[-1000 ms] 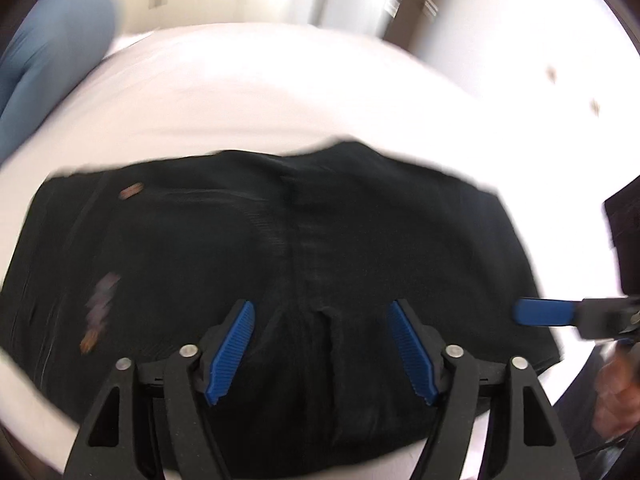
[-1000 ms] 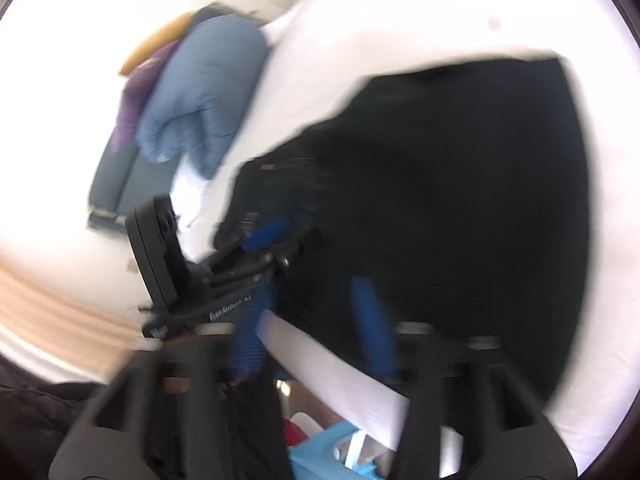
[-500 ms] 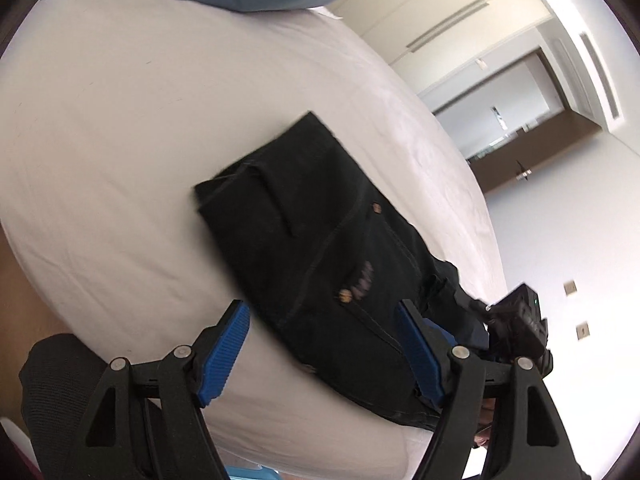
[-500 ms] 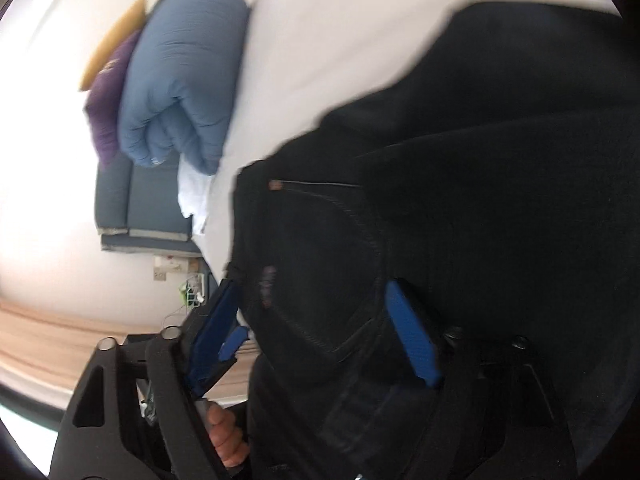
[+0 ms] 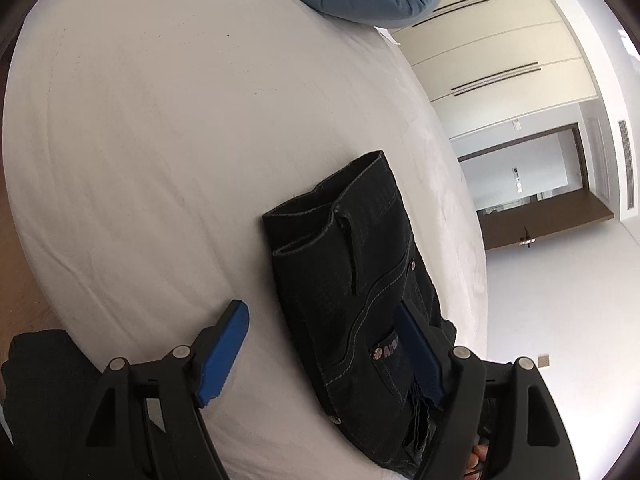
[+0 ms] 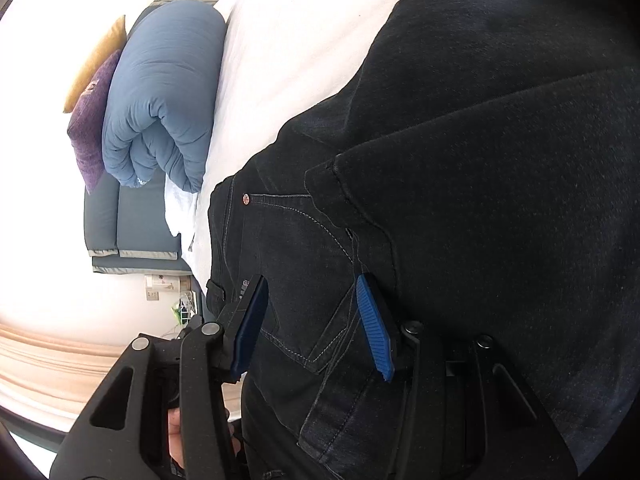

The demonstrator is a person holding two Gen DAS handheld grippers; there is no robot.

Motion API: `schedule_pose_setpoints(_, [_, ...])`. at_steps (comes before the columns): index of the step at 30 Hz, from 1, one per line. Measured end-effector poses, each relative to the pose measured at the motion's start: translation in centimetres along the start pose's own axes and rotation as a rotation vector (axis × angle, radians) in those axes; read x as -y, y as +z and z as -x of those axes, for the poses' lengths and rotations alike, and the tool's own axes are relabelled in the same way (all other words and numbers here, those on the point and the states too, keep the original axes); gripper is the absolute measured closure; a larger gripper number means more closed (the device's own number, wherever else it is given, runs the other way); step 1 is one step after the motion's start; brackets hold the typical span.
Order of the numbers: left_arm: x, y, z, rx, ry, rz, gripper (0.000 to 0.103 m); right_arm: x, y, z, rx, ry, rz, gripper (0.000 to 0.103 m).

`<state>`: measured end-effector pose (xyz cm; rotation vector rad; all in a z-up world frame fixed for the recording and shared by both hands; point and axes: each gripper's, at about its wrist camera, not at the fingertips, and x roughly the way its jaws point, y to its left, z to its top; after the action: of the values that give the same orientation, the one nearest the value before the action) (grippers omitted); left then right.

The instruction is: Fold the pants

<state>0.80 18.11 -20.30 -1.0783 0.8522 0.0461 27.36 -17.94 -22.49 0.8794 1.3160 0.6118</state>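
Black pants are lying folded into a compact stack on a white bed, near its edge. The left gripper is hovering with its blue-padded fingers spread wide apart, the stack sitting just beyond and partly between them, nearer the right-hand finger. The right gripper is hanging close over the denim, its fingers also spread, framing a stitched pocket; whether the pads are touching the cloth cannot be told. A rolled blue duvet is resting at the bed's far end.
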Motion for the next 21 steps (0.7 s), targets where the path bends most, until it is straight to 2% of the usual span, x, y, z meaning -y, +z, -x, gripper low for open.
schedule_pose_setpoints(5, [-0.6, 1.2, -1.0, 0.019, -0.036, 0.044, 0.025, 0.1, -0.1, 0.1, 0.000, -0.001, -0.006, 0.059])
schedule_pose_setpoints(16, [-0.1, 3.7, -4.2, -0.026, -0.130, 0.147, 0.026, 0.4, 0.1, 0.2, -0.007, -0.007, -0.016, 0.059])
schedule_pose_setpoints(18, [-0.3, 3.9, -4.4, -0.031, -0.142, 0.160, 0.044, 0.4, 0.1, 0.2, -0.006, -0.007, -0.017, 0.059])
schedule_pose_setpoints(19, [-0.7, 4.1, -4.9, -0.041, -0.149, 0.186, 0.065, 0.4, 0.0, 0.2, -0.005, -0.007, -0.018, 0.059])
schedule_pose_setpoints(20, [-1.3, 4.1, -5.2, -0.052, -0.164, 0.221, 0.077, 0.4, 0.0, 0.2, -0.005, -0.008, -0.018, 0.059])
schedule_pose_setpoints(21, [-1.9, 4.1, -5.4, -0.056, -0.181, 0.256, 0.078, 0.4, 0.0, 0.2, -0.005, -0.009, -0.018, 0.059])
